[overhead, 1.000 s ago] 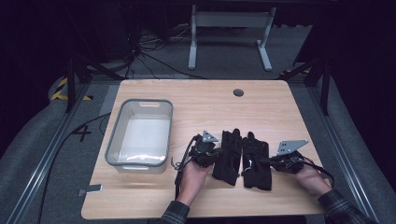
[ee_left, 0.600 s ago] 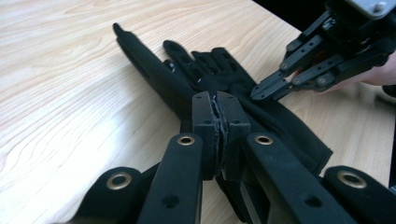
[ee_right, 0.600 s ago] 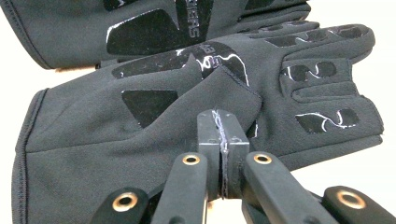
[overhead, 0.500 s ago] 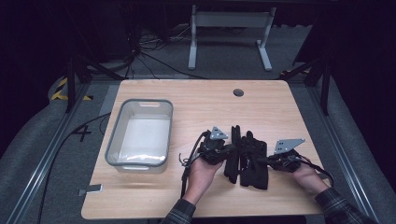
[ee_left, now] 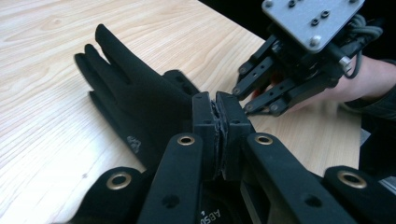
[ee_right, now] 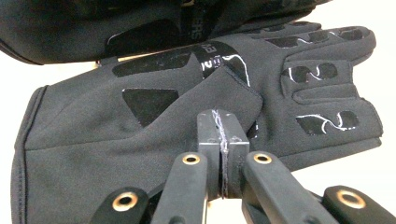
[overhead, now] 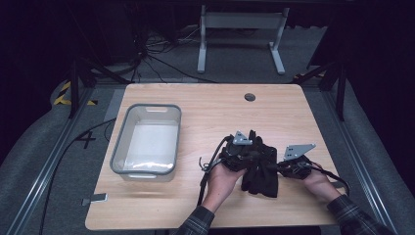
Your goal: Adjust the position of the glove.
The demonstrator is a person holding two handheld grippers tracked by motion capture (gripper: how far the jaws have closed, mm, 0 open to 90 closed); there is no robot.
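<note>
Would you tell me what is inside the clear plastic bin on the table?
The bin looks empty: only its pale bottom shows through. The black gloves lie on the table beside it.

Left gripper view: white letters "ABS0" (approx., cut off at frame edge) on black glove (ee_left: 140, 107), plus small white logo, unreadable. Right gripper view: partial letters "SRS", "EB" on a glove (ee_right: 187, 107) band, upside down, unclear. High view: "4" on floor (overhead: 87, 139), left of bench.
</note>
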